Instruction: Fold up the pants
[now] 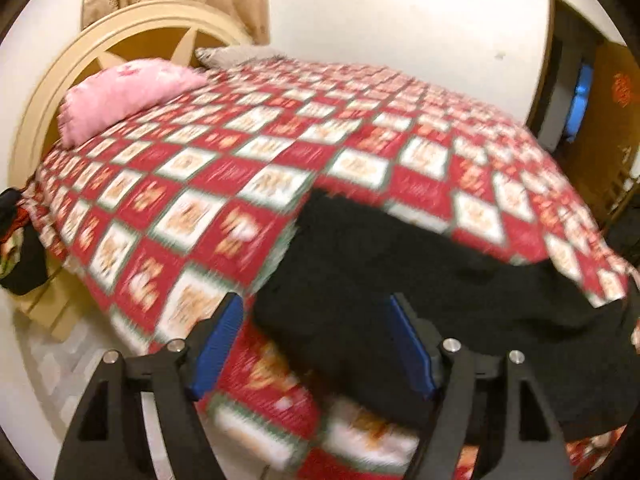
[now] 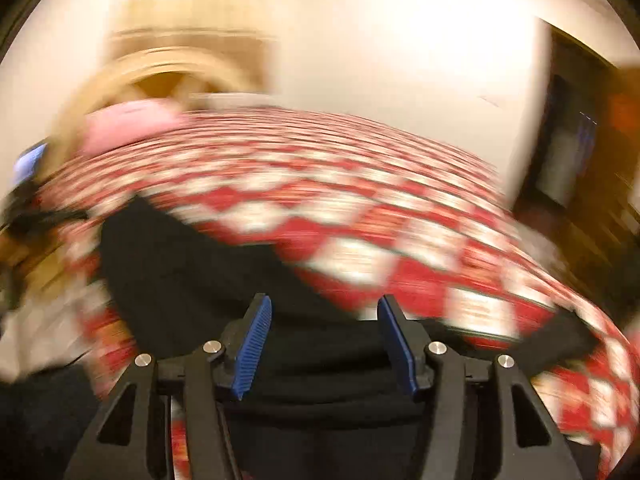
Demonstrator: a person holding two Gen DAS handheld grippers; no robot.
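The black pants lie as a flat, dark, featureless mass on the red-and-white checked bedspread at the bed's near edge, spreading toward four o'clock. The sharper left wrist view alone shows the pink pillow at ten o'clock against the arched headboard, while the right wrist view is smeared by motion. Both the left gripper and right gripper stand spread, pinching nothing, above the pants; most of the bedspread toward twelve o'clock lies bare.
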